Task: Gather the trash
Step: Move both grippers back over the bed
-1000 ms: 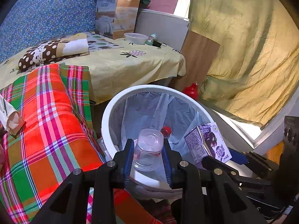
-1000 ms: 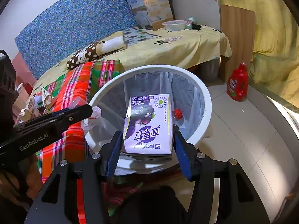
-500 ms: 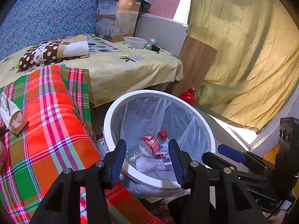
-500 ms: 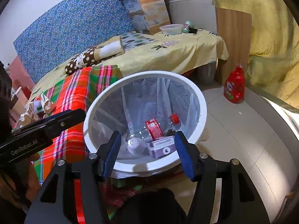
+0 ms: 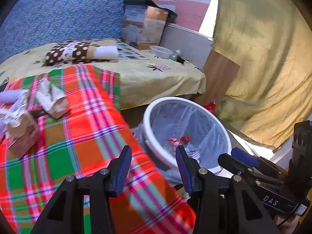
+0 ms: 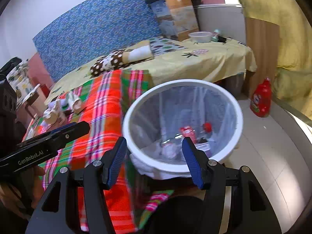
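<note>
A white trash bin (image 6: 238, 120) with a clear liner stands on the floor beside the bed; it also shows in the left wrist view (image 5: 150, 109). Inside lie a plastic bottle with a red cap (image 6: 207, 126), a clear cup and a purple carton (image 6: 202, 146). My left gripper (image 5: 154, 152) is open and empty over the plaid blanket's edge. My right gripper (image 6: 154, 146) is open and empty just in front of the bin. Crumpled paper trash (image 5: 52, 99) and wrappers (image 5: 17, 117) lie on the blanket to the left.
A plaid blanket (image 5: 81, 136) covers the near bed over a yellow sheet (image 5: 156, 78). A pillow (image 5: 78, 51), a cardboard box (image 5: 144, 29) and a bowl (image 5: 160, 51) sit further back. A red detergent bottle (image 6: 261, 99) stands on the floor by a wooden board.
Both grippers opened and dropped the clear cup and the purple carton into the bin. Both then swung left, bringing the blanket and its paper trash into view.
</note>
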`<action>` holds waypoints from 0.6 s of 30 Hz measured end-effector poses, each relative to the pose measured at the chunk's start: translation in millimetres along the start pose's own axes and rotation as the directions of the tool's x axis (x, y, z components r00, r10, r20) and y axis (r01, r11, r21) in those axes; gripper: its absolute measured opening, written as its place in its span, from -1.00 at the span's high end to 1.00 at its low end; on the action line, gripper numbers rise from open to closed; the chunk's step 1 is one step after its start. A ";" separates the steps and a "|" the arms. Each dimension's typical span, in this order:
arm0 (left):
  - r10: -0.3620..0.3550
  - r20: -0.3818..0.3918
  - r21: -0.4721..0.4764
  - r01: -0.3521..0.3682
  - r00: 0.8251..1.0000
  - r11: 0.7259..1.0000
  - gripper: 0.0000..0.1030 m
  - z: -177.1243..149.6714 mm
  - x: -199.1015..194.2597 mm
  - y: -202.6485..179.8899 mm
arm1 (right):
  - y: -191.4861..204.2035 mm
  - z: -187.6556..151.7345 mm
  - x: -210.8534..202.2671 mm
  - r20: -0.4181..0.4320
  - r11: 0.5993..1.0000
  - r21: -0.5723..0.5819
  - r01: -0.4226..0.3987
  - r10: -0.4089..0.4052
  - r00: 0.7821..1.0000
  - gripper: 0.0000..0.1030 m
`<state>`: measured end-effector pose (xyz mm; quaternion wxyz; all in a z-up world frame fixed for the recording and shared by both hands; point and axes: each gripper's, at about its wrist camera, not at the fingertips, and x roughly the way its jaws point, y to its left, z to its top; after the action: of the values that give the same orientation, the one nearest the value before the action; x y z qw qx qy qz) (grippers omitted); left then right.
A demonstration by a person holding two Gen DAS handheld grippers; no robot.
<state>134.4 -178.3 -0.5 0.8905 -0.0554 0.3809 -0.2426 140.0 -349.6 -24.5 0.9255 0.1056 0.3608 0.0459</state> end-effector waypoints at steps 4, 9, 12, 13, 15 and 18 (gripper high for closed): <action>0.021 0.008 -0.023 -0.021 1.000 1.000 0.09 -9.3 -15.9 13.0 | 16.5 -2.6 -0.3 -0.011 0.999 -0.031 -0.038 0.037 0.999 -0.18; 0.056 0.031 -0.057 -0.054 0.998 0.997 0.09 -19.3 -37.0 30.7 | 32.6 -3.4 -1.1 -0.020 0.995 -0.062 -0.079 0.078 0.997 -0.18; 0.093 0.041 -0.076 -0.090 0.995 0.993 0.09 -25.6 -49.6 40.9 | 42.6 -4.9 -3.1 -0.021 0.992 -0.080 -0.098 0.096 0.995 -0.18; 0.105 0.042 -0.080 -0.101 0.994 0.992 0.09 -27.8 -52.8 43.8 | 46.5 -5.4 -3.2 -0.022 0.990 -0.086 -0.108 0.107 0.994 -0.18; 0.124 0.042 -0.086 -0.120 0.991 0.989 0.09 -31.6 -57.4 48.8 | 51.3 -5.6 -2.7 -0.027 0.988 -0.093 -0.122 0.120 0.992 -0.13; 0.145 0.047 -0.097 -0.140 0.988 0.985 0.09 -36.5 -66.3 55.8 | 61.5 -7.1 -0.2 -0.043 0.984 -0.111 -0.136 0.132 0.990 0.02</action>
<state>91.2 -94.9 1.2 0.9119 -0.0761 0.3706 -0.1588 134.5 -288.6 -15.5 0.9184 0.0759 0.3658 0.1305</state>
